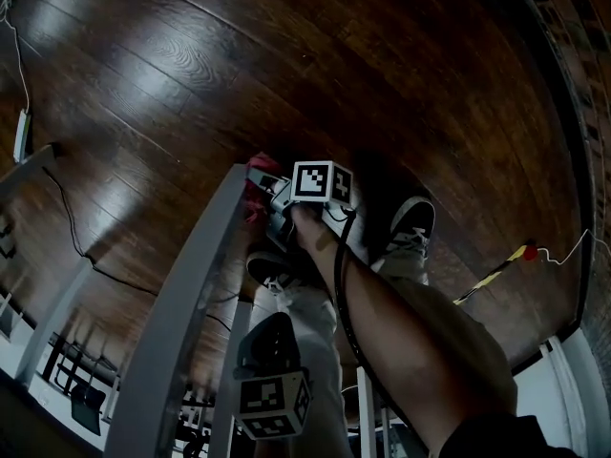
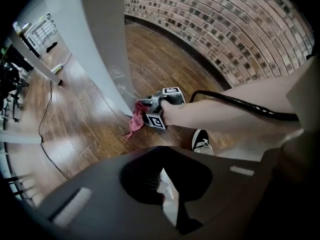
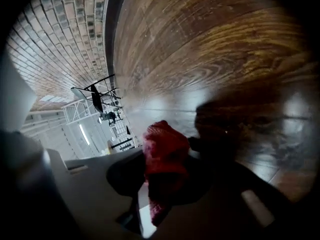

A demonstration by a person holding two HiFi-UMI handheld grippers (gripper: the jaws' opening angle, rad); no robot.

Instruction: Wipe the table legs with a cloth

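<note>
- The right hand-held gripper (image 1: pixel 277 198) is pinching a red cloth (image 1: pixel 256 197) between its jaws; its own view is showing the fabric bunched in the jaw gap and hanging below it.
- The cloth is pressing against the white table leg (image 1: pixel 191 294) near its lower end, close to the floor (image 1: pixel 286 65), with a loose corner trailing downward.
- The left hand-held gripper (image 2: pixel 167 194) is hanging higher up beside the same leg, well apart from the cloth. Its jaws are pressing together with nothing between them; only a thin pale slit is showing.
- A bare forearm (image 1: pixel 382 322) is reaching down to the right hand-held gripper, with a black cable (image 1: pixel 339 284) running along it.
- A dark shoe (image 1: pixel 410 222) is standing on the dark wood floor just beside that gripper.
- A brick wall (image 2: pixel 225 29) is running behind the leg in the left gripper view.
</note>
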